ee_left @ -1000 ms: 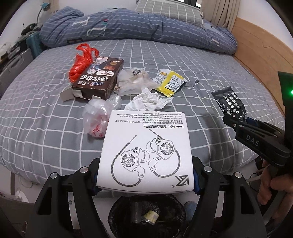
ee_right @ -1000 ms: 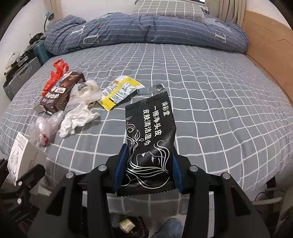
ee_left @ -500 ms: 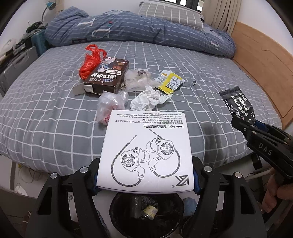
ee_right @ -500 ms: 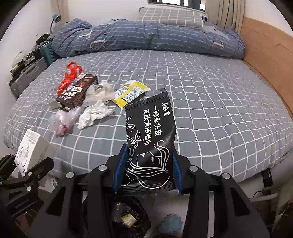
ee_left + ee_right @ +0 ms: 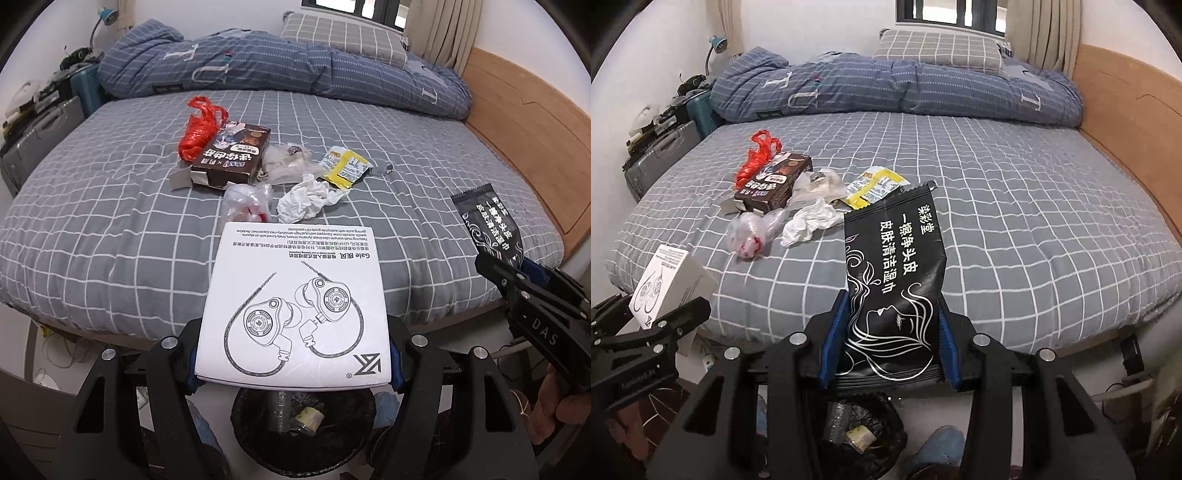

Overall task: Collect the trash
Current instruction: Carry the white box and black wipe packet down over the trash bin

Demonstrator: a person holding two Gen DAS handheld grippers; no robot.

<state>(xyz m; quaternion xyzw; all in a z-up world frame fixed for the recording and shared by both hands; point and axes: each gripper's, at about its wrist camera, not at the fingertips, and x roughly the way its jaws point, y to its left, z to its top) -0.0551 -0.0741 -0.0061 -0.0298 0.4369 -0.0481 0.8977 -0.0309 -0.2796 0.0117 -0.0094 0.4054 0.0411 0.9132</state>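
hiding half the bin [image 5: 258, 435], white box [image 5: 295, 306]

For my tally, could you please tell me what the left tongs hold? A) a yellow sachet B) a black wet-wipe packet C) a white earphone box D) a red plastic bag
C: the left tongs grip the white earphone box above the bin.
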